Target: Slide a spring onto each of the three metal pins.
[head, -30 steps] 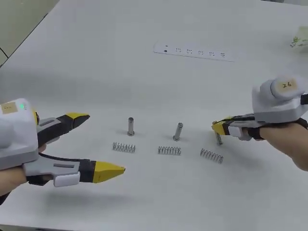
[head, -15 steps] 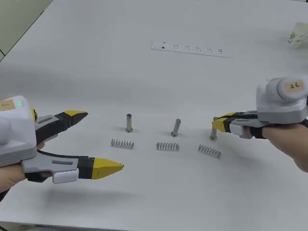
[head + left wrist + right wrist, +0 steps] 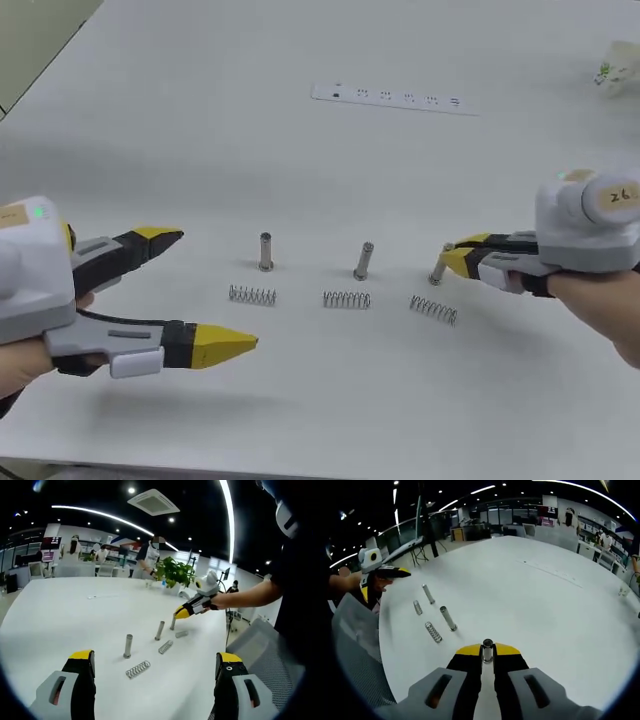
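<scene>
Three short metal pins sit in a row on the white table. The left pin [image 3: 265, 252] and the middle pin [image 3: 364, 260] stand free. The right pin [image 3: 437, 272] leans, and my right gripper [image 3: 449, 259] is shut on its top; its end [image 3: 487, 643] shows between the yellow jaw tips. One spring lies in front of each pin: the left spring [image 3: 252, 295], the middle spring [image 3: 347, 299] and the right spring [image 3: 433, 309]. My left gripper [image 3: 200, 290] hangs wide open and empty, left of the row [image 3: 154, 661].
A white power strip [image 3: 395, 98] lies flat at the far middle of the table [image 3: 330, 400]. A small pale object [image 3: 618, 68] sits at the far right edge. People and plants stand beyond the table in the left gripper view.
The right pin now leans in the right gripper's jaws, where earlier it stood straighter. The left gripper has stayed open in place. The head view has shifted a little.
</scene>
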A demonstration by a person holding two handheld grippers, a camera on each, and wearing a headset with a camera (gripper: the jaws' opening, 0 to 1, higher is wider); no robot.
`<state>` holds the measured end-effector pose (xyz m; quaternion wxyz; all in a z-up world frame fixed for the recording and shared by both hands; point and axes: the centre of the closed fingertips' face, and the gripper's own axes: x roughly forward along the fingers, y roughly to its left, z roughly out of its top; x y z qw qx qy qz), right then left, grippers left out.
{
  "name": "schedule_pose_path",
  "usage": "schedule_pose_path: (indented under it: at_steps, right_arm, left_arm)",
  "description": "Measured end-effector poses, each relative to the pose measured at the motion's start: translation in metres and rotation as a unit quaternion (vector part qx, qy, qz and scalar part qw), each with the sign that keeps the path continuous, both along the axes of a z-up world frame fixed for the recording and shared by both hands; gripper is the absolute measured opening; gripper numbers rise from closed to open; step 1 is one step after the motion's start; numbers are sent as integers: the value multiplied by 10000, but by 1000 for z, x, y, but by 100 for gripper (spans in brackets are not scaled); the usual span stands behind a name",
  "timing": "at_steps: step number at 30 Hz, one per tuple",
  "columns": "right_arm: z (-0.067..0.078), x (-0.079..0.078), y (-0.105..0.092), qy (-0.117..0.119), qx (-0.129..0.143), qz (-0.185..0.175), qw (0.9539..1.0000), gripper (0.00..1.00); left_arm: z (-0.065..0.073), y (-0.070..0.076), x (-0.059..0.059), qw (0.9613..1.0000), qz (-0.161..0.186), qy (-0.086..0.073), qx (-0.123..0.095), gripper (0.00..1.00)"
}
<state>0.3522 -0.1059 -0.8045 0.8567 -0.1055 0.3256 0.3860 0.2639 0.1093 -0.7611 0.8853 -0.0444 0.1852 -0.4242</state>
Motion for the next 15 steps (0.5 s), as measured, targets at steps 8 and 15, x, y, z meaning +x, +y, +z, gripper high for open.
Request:
schedule_pose_path:
  at_steps: [8,15]
  right_arm:
    - [-1,-1,2,-5,19,57,10000,6]
    - [0,1,5,23,78,57,10000,7]
  left_arm:
    - [0,2,1,10000,31,-10,1,98]
    - [1,3,2,10000,29,-18,-11,98]
